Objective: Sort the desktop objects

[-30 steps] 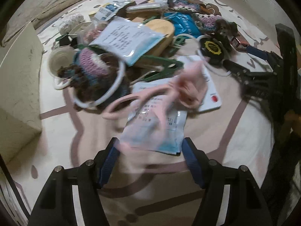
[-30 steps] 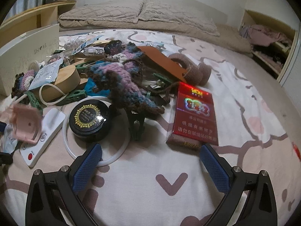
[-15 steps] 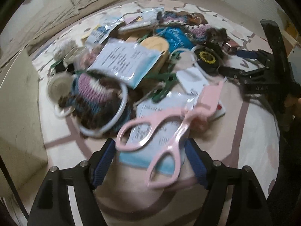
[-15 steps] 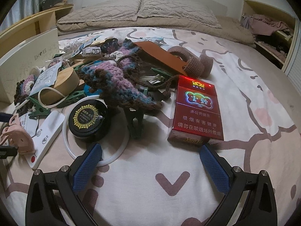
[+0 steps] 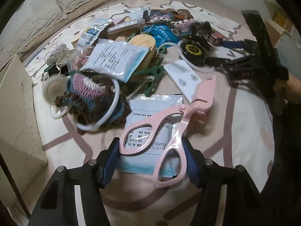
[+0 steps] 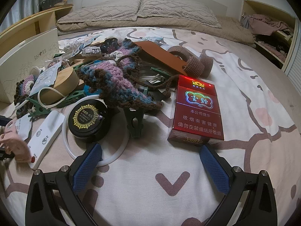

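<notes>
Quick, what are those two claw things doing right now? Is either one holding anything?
Left gripper: jaws have just been closing, clamped on the handles of the pink scissors.
Right gripper: open, holding nothing, over the bedsheet.

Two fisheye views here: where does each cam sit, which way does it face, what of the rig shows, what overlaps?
Left wrist: on the left gripper, angled steeply down at the pink scissors between its pads, over a sachet; the right gripper shows far right.
Right wrist: on the open right gripper, facing the pile and pillows.
Shared: black tin, scissors.
</notes>
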`<act>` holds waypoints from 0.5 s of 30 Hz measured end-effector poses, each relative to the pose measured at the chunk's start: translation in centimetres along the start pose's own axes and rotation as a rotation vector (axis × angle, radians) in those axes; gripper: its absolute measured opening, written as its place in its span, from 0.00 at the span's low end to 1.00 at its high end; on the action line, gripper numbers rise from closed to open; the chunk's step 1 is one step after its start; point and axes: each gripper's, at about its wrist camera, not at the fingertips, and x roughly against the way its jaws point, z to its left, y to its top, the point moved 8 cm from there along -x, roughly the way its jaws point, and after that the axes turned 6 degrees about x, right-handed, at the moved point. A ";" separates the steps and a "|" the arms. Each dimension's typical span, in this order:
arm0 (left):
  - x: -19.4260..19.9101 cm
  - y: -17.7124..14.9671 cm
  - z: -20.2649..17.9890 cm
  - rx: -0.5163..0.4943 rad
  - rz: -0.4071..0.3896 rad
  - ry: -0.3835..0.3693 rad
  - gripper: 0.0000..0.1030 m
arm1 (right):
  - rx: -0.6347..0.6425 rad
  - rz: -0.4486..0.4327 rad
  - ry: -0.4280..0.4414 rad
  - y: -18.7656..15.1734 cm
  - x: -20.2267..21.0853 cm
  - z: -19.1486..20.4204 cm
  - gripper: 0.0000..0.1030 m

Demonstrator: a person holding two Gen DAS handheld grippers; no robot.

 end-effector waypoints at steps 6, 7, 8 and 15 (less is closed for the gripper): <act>1.4 -1.9 0.9 -0.001 0.004 0.007 0.61 | 0.000 -0.001 0.000 0.0 0.0 0.0 1.00; 1.6 -2.1 1.0 0.004 0.004 0.008 0.61 | 0.000 0.000 0.000 0.0 0.0 0.0 1.00; 1.9 -2.3 1.3 0.009 0.001 0.012 0.61 | 0.000 -0.001 0.000 0.0 0.0 0.0 1.00; 4.9 -1.4 3.5 0.101 -0.082 0.044 0.61 | 0.000 0.000 0.000 0.0 0.0 0.0 1.00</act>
